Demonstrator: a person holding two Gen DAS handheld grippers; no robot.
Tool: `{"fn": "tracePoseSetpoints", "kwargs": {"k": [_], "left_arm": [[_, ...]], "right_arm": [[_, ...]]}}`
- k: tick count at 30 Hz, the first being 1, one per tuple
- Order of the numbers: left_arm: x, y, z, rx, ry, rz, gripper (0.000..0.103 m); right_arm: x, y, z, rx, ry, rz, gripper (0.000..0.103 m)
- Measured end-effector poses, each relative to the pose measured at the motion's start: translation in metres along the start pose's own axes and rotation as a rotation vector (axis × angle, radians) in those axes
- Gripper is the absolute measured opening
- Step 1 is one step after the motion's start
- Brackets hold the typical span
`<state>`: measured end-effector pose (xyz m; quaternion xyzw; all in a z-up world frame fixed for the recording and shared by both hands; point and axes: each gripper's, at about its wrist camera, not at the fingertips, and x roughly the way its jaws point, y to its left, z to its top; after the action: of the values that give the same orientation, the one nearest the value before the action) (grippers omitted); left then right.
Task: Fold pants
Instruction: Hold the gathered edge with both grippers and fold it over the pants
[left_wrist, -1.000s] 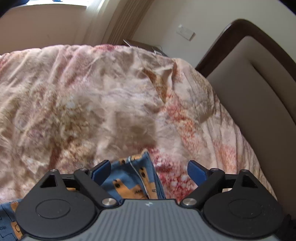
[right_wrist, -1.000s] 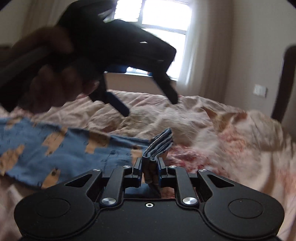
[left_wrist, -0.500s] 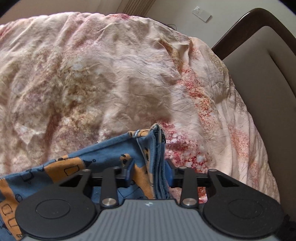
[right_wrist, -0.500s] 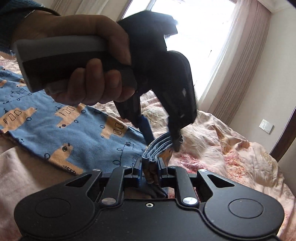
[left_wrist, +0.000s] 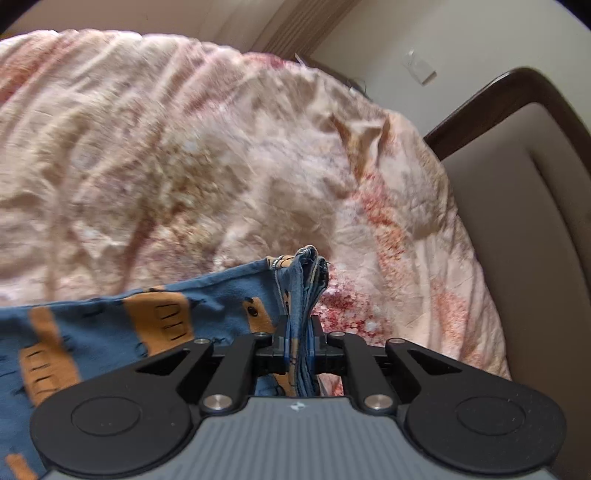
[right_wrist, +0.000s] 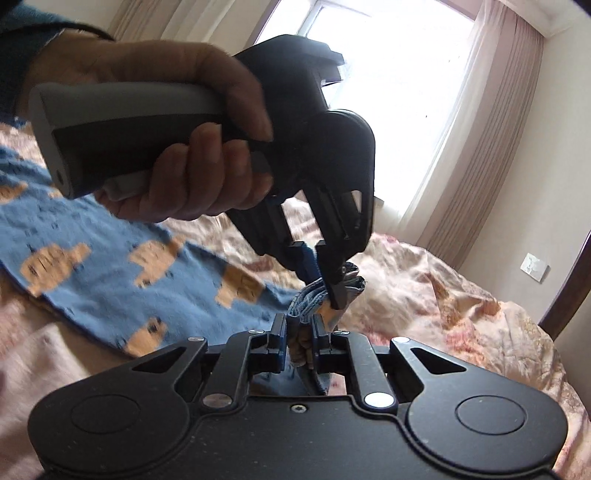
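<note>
**Both grippers pinch one bunched end of the pants; the folding itself is still ahead**

The pants (right_wrist: 110, 273), blue with orange animal prints, lie spread across a bed, on a pink floral bedspread (left_wrist: 184, 166). One end of them is gathered into a thick wad of layers, and that wad stands up off the bedding where the two tools meet. The rest of the cloth trails away flat to the left in both views.

The left gripper (left_wrist: 300, 347) has just been closing, and its jaws now press on the bunched edge from both sides. The right gripper (right_wrist: 298, 341) is likewise clamped on the same wad, just beside the left one, whose tips show in the right wrist view biting the cloth right above. A hand (right_wrist: 177, 147) grips the left tool's handle.

As a judgement: the end is secured by both tools, so the grasping step looks done. No finished crease shows in the flat part, and how neatly the layers in the wad line up cannot be told. Carrying the end over, laying it down and smoothing all seem left.

Counted: one pair of pants, two grippers, one visible hand, one bedspread, one padded headboard (left_wrist: 517, 229), one window (right_wrist: 388, 92), one wall switch (right_wrist: 534, 267).
</note>
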<state>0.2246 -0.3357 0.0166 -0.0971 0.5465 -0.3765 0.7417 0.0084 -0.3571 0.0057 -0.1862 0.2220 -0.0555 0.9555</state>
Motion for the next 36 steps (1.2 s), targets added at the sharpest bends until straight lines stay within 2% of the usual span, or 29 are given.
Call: {"fn": "tracePoseSetpoints", "kwargs": {"k": [7, 11, 17, 23, 29, 36], "left_arm": [[-0.070, 0.032, -0.020, -0.048, -0.099, 0.010, 0.009], [-0.104, 0.058, -0.039, -0.073, -0.156, 0.022, 0.009], [-0.136, 0.102, -0.065, -0.147, -0.186, 0.050, 0.009], [-0.139, 0.145, -0.087, -0.196, -0.184, 0.086, 0.009], [-0.119, 0.178, -0.104, -0.232, -0.164, 0.108, 0.009], [-0.114, 0.193, -0.113, -0.261, -0.188, 0.066, 0.009]], "right_arm": [[-0.017, 0.005, 0.035, 0.103, -0.048, 0.182, 0.014], [-0.021, 0.026, 0.052, 0.078, -0.061, 0.271, 0.014], [-0.019, 0.062, 0.066, 0.064, -0.038, 0.390, 0.013], [-0.004, 0.097, 0.070, 0.052, 0.020, 0.490, 0.013], [0.012, 0.123, 0.055, 0.029, 0.104, 0.532, 0.013], [0.023, 0.133, 0.041, 0.051, 0.126, 0.552, 0.014]]}}
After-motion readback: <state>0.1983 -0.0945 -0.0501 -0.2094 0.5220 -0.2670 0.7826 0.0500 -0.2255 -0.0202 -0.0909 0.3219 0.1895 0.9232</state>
